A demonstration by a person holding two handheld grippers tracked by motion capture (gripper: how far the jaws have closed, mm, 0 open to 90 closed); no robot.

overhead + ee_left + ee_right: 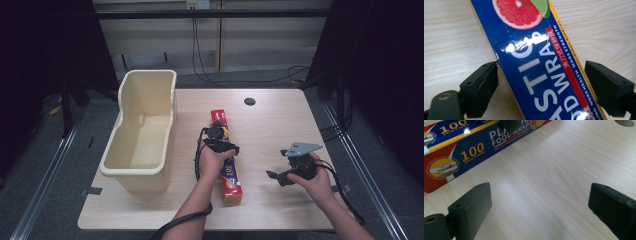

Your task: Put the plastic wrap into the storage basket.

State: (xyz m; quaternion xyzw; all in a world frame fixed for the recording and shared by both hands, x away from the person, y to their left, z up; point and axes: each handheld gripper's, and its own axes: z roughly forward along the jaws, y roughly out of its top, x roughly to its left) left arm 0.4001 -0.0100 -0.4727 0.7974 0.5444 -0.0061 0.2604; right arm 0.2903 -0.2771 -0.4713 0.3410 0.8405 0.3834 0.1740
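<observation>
Cream plastic tub (pixel 142 137) on wooden table (pixel 280 120), left side; dark round hole (pixel 249 101) near far edge.

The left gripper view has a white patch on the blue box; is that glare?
Yes: in the left gripper view, glare washes over the plastic wrap box; the right gripper view has a softer sheen on the table; the high view's surroundings are dark.

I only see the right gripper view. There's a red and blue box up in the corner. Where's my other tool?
Observer: The left tool is right over the box, with one jaw on each side of it.
Child: Is there somewhere to put the box?
Observer: Yes, a cream tub stands on the table, just left of the box.
Child: Is anything in the tub?
Observer: It looks empty inside.
</observation>
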